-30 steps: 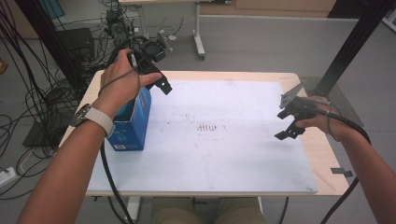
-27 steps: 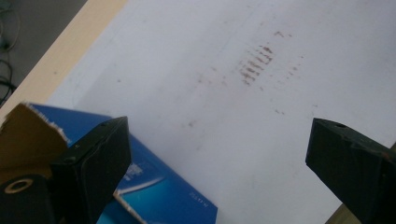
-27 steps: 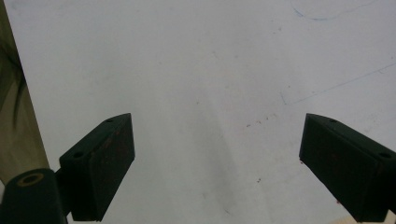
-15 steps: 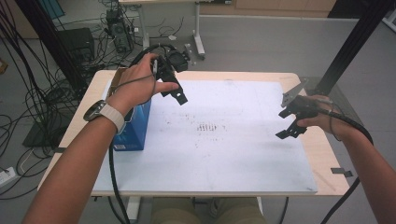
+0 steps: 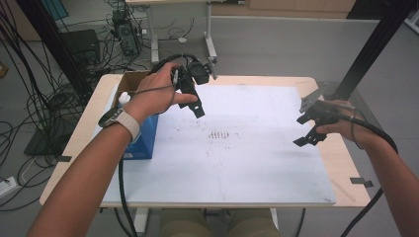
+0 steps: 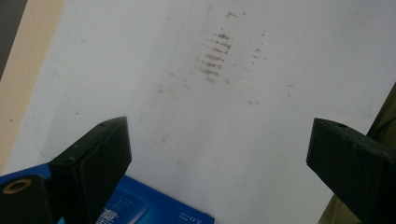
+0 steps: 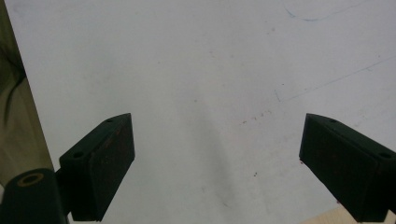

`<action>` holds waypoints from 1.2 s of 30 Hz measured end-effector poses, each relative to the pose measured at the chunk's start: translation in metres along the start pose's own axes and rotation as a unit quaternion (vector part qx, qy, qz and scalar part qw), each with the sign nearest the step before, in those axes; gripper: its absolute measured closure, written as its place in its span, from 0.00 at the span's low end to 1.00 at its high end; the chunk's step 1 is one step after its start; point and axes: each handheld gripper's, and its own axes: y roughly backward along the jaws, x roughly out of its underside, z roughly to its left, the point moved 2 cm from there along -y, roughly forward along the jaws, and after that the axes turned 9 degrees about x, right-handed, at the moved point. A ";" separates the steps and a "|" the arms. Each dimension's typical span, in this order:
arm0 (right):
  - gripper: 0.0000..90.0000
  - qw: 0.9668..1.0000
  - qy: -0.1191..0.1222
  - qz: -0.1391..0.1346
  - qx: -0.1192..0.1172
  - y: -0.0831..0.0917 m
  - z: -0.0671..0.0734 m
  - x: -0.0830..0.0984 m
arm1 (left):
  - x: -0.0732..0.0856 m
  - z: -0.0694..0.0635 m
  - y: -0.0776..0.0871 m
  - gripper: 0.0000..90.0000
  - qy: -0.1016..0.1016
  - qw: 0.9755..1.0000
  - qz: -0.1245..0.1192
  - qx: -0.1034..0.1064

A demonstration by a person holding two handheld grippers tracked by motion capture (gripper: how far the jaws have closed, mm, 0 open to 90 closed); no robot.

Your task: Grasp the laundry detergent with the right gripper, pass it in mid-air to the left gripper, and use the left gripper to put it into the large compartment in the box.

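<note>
Where a second ago the left tongs (image 5: 190, 91) hung at the near top edge of the blue rectangular cardboard box (image 5: 143, 140), they now sit farther back and toward the middle, over the far left part of the white sheet (image 5: 237, 163), with the left hand (image 5: 158, 96) clear of the box. The box stays at the left edge of the sheet, open at the top, with a white bottle cap (image 5: 124, 98) showing inside it. In the left gripper view the left tongs (image 6: 219, 149) stand wide open with nothing between them, a blue corner of the box (image 6: 154, 210) just below and a patch of brown smudges (image 6: 215, 53) on the sheet ahead. The right tongs (image 5: 309, 126) keep their place over the right edge of the sheet, and the right hand (image 5: 341, 123) has not shifted; in the right gripper view the right tongs (image 7: 217, 154) are also wide apart and empty, over bare white sheet with faint pen lines. The light wooden surface (image 5: 341, 158) shows as a border around the sheet. Behind it lie a grey floor (image 5: 276, 44), tangled black cables (image 5: 29, 98) at the left, and a black post (image 5: 370, 44) at the right.
</note>
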 end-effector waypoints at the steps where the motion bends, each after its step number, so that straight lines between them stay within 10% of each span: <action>1: 0.12 1.000 -0.001 0.000 0.000 0.000 0.000 0.000 | -0.001 0.000 -0.001 0.08 -0.002 1.000 0.001 -0.001; 36: 0.11 1.000 -0.004 0.001 0.001 0.000 0.001 0.007 | -0.003 0.002 -0.004 0.08 0.004 1.000 0.002 -0.008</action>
